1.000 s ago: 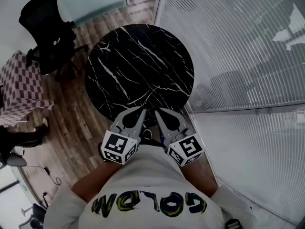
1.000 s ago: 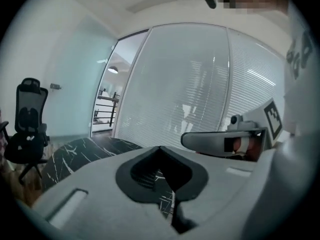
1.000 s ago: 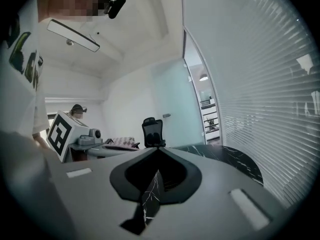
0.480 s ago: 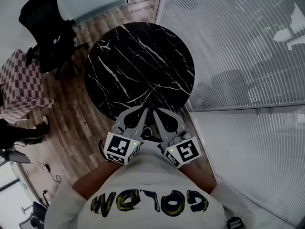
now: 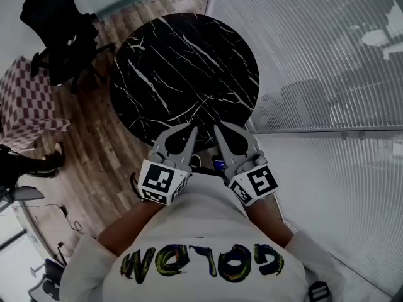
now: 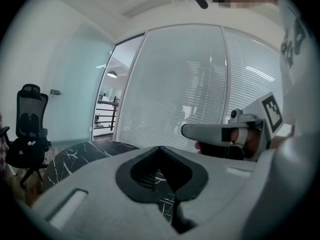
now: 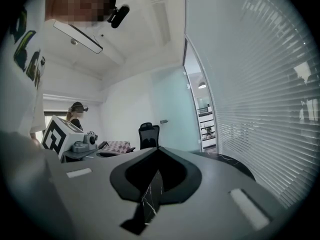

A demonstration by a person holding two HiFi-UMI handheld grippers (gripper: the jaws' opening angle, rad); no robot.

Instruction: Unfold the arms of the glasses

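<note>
While shut and empty, left gripper [image 5: 191, 131] beside right gripper [image 5: 216, 129] at edge of table [image 5: 182, 61]

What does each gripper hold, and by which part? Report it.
Nothing. The left gripper and the right gripper are both shut and empty; no glasses are in view.

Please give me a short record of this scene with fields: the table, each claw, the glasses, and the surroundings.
table: round table, black marble with white veins
left claw: shut, nothing between its jaws, tip at the table's near edge
right claw: shut, empty, beside the left claw, tips close but apart
glasses: not seen in any view
surroundings: black office chair, checkered cloth, blinds, wood floor
</note>
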